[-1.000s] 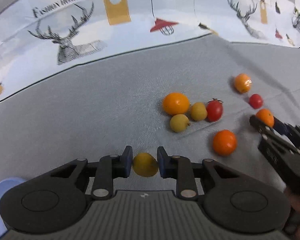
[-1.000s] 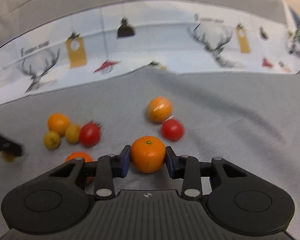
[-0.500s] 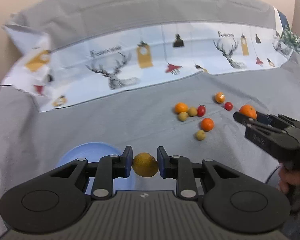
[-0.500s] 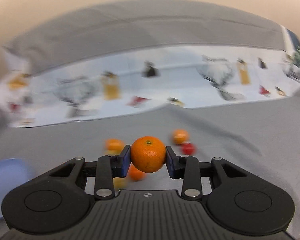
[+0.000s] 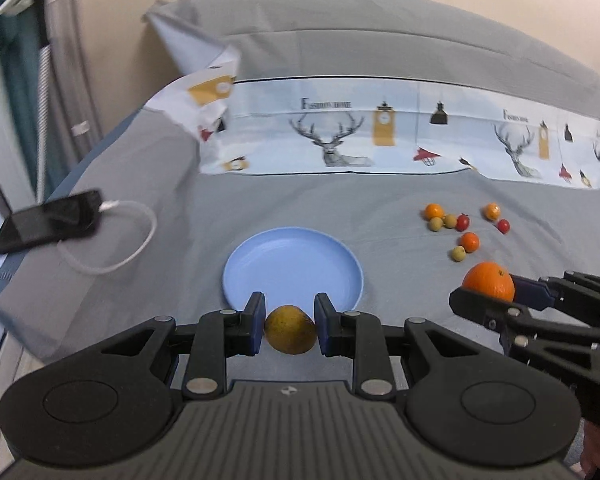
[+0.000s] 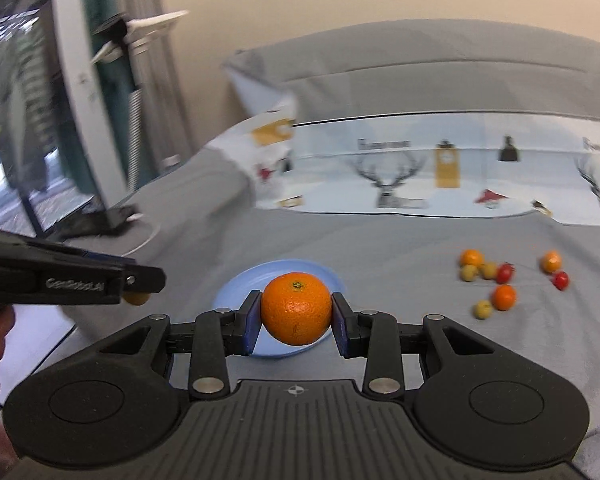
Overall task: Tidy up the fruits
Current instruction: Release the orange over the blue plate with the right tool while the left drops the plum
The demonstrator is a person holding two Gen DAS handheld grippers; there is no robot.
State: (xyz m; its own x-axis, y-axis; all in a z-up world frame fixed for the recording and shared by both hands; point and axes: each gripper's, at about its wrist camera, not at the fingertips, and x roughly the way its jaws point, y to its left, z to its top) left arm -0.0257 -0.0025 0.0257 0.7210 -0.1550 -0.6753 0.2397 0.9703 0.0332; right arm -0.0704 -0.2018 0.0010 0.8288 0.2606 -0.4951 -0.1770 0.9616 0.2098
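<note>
The left gripper [image 5: 290, 330] clamps one yellow fruit [image 5: 290, 336]; the right gripper [image 6: 296, 322] clamps one orange [image 6: 296, 308]. Just ahead lies one blue plate [image 5: 260, 256]. Ahead-right sit three oranges, three yellow fruits, two tomatoes.

- The right gripper [image 6: 296, 322] has a round orange [image 6: 296, 307] pinched between both pads.
- Behind the orange, a blue plate [image 6: 236, 286] lies on the grey bedspread [image 6: 379, 240].
- The left gripper [image 6: 138, 286] reaches in from the left, gripping a yellowish fruit [image 6: 136, 299].
- Small loose fruits [image 6: 503, 297] sit scattered to the right.
</note>
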